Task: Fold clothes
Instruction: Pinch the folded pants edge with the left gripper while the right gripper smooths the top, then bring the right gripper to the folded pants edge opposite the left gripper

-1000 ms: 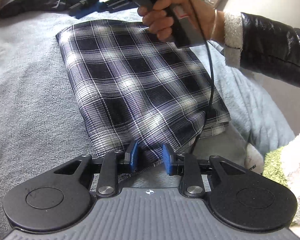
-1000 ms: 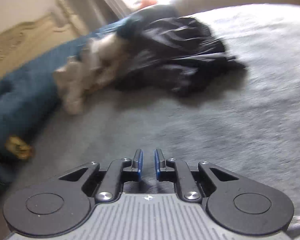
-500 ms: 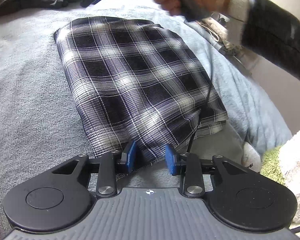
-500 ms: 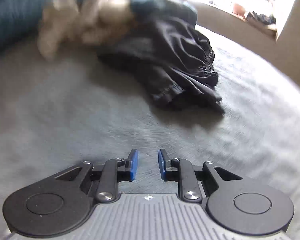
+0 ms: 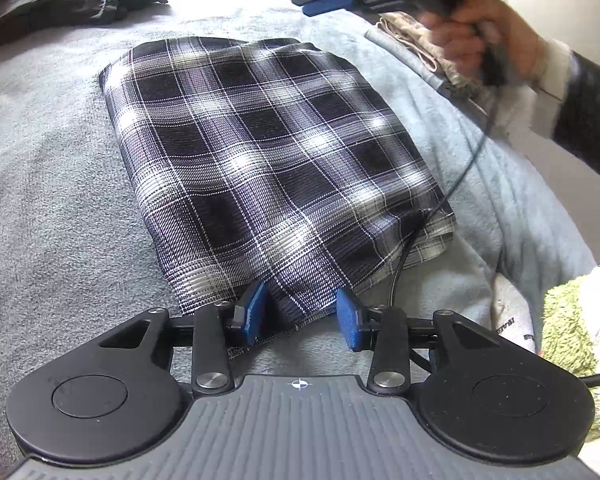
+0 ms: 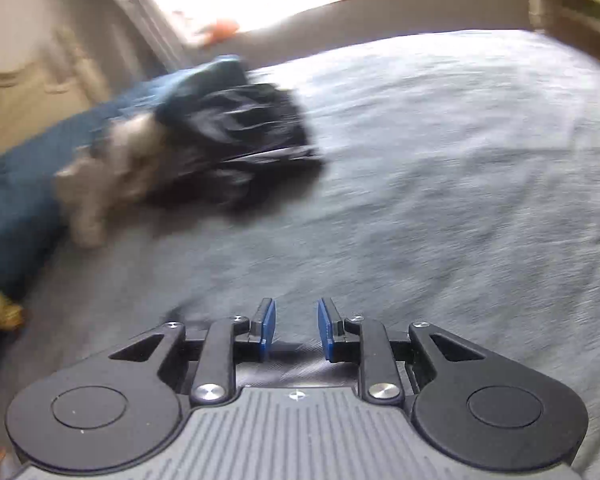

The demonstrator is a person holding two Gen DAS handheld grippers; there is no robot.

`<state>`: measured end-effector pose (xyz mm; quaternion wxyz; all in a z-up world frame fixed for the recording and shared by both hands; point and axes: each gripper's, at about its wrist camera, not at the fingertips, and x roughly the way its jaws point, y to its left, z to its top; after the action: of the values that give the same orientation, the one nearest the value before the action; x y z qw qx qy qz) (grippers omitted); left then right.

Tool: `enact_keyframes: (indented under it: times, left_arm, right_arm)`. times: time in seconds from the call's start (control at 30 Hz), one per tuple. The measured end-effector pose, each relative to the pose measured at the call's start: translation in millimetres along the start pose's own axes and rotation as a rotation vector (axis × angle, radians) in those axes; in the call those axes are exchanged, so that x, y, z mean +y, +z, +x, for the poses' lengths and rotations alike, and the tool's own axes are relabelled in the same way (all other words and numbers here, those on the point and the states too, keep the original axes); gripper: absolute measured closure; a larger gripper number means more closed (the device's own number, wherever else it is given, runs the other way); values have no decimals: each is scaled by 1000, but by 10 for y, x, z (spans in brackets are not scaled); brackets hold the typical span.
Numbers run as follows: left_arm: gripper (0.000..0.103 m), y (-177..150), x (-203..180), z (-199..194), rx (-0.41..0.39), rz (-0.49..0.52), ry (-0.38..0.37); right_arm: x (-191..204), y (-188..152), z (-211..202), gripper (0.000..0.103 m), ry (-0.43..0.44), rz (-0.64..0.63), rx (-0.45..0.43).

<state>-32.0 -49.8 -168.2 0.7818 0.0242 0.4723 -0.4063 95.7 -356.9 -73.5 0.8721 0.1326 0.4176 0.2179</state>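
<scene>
Release stage: folded black-and-white plaid cloth (image 5: pixel 268 168) flat on grey fleece bed (image 5: pixel 52 200). Left gripper (image 5: pixel 300 314) just widened, straddling hem, unclamped; withdraw straight back. Right gripper (image 6: pixel 296 330) just widened, empty.

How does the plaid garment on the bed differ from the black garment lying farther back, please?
The plaid garment is folded into a flat rectangle; the black garment lies crumpled. The plaid one is checked navy and white; the black one is plain dark. Both rest on the grey blanket.
</scene>
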Motion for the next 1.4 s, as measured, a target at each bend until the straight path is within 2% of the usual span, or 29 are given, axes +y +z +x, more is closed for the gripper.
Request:
enact_keyframes:
  times: [0.03,0.07,0.13,0.23,0.27,0.37,0.47,0.53,0.6,0.67,0.73,0.87,1.0,1.03,1.13,1.27,1.33,1.4]
  left_arm:
    - [63,3,-9,7,2,2,3]
    - [63,6,-18,13,3,3,7]
    - [62,6,-39,19,3,11,15]
    - [62,-3,-66,11,3,16,30]
    - [62,-5,-69,6,5,15,33]
    - [62,-6,-62,-7,9,5,39]
    - [62,10,-40,-2,12,-11,37]
    - [62,14,-45,9,13,-12,39]
    - [62,9,-55,0,12,-7,42]
    - [62,-1,-61,-19,14,-6,45]
    - [62,-2,-61,-49,16,-5,48]
    - [62,0,-67,-83,24,-2,53]
    - [62,-11,-73,-118,37,1,67]
    - [62,-23,-76,-140,40,1,72]
    - [62,-55,-76,-195,48,-1,85]
    - [62,-150,-5,-273,58,-39,101]
    - [62,-170,37,-303,52,-65,102]
    - [62,-150,67,-335,33,-79,98]
  right_arm:
    - [30,-76,15,66,38,-18,33]
    - [41,-153,59,65,35,-36,63]
    - [-68,-259,153,66,-83,-17,77]
    - [-321,-335,-22,65,-224,138,-11]
    - [-368,-369,-119,65,-231,177,-43]
    - [-252,-522,-439,65,-122,147,-99]
    - [-2,-775,-605,65,3,44,-54]
    - [148,-1012,-646,65,88,20,12]
    - [196,-1318,-577,65,126,36,139]
    - [251,-1613,-519,65,94,12,258]
    - [311,-1767,-579,65,72,-13,299]
    - [457,-1631,-771,64,122,-19,214]
    - [633,-1419,-527,64,156,-66,135]
    - [656,-1417,-431,64,167,-67,135]
    - [639,-1597,-121,64,183,-60,256]
    - [689,-1696,-137,64,250,-68,326]
    - [753,-1589,-182,64,238,-107,294]
    - [795,-1475,-220,64,249,-109,226]
